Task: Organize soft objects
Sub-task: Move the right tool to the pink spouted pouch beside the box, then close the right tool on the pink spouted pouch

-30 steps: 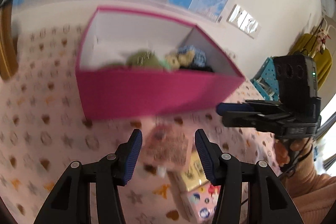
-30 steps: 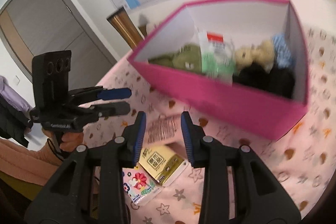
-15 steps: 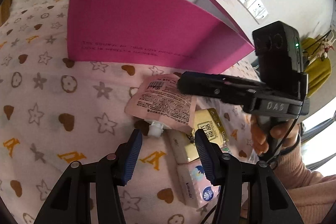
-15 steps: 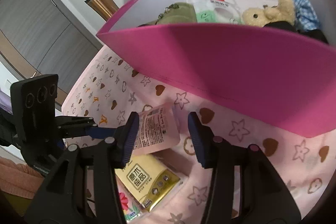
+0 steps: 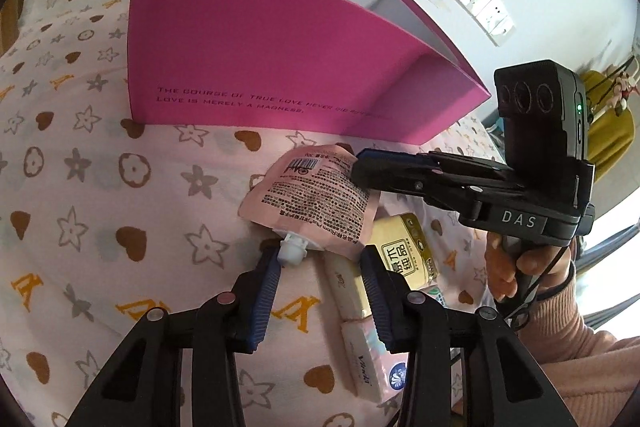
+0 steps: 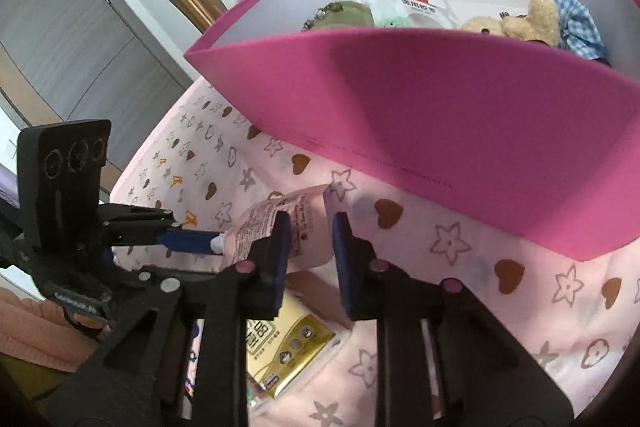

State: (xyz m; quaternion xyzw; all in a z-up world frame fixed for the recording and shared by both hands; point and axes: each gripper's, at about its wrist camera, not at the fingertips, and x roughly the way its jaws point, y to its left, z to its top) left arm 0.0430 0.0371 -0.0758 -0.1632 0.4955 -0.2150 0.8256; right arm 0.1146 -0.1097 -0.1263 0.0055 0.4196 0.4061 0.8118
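The soft pink spout pouch (image 5: pixel 316 203) lies on the star-printed pink cloth of the worktop (image 5: pixel 80 187), its long axis from white cap to far corner. The left gripper (image 5: pixel 322 269) jaws are closing around the cap end, the right gripper (image 6: pixel 307 235) jaws on the far corner; neither visibly presses yet. Behind stands the open magenta cardboard box (image 6: pixel 440 115), holding plush toys (image 6: pixel 516 21) and a packet.

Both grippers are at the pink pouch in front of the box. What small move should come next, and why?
Probably finish closing, then lift. Both sets of jaws are closing: the right gripper straddles the pink pouch at its far end, the left gripper brackets its white spout end. The pouch lies flat on the cloth beside the pink box.
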